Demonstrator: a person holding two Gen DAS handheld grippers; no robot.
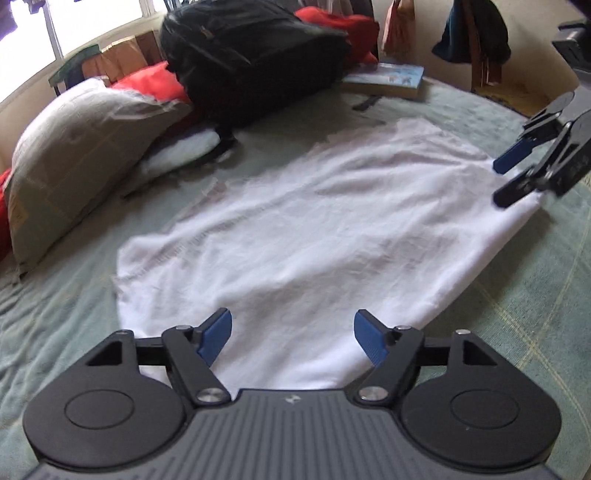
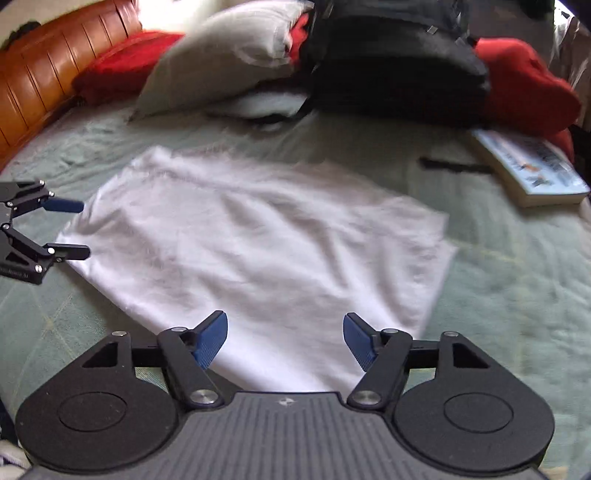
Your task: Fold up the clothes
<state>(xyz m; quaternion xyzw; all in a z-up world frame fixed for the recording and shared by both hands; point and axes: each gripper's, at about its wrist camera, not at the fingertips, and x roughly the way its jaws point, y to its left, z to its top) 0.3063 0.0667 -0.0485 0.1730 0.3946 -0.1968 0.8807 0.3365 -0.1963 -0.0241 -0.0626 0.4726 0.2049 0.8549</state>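
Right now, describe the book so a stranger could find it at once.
On the green bedspread, look past the white garment toward the black backpack. The book lies flat beside it: the only thin thing with a pale blue printed cover.

Pale green bedspread [image 1: 524, 295] with faint yellow check lines, rumpled, covering the near and middle ground. Orange-brown wooden headboard [image 2: 33, 81] at far left. Grey pillow [image 1: 74, 155] leaning at left, red cushion [image 2: 122, 62] just behind it. Black backpack [image 1: 251, 59] at the far middle, more red bedding [image 2: 524, 92] to its right. Book [image 2: 535, 170] lying flat at far right. Bright window [image 1: 74, 22] far left, daylight washing in. Clothes hanging [image 1: 476, 33] on the far wall.
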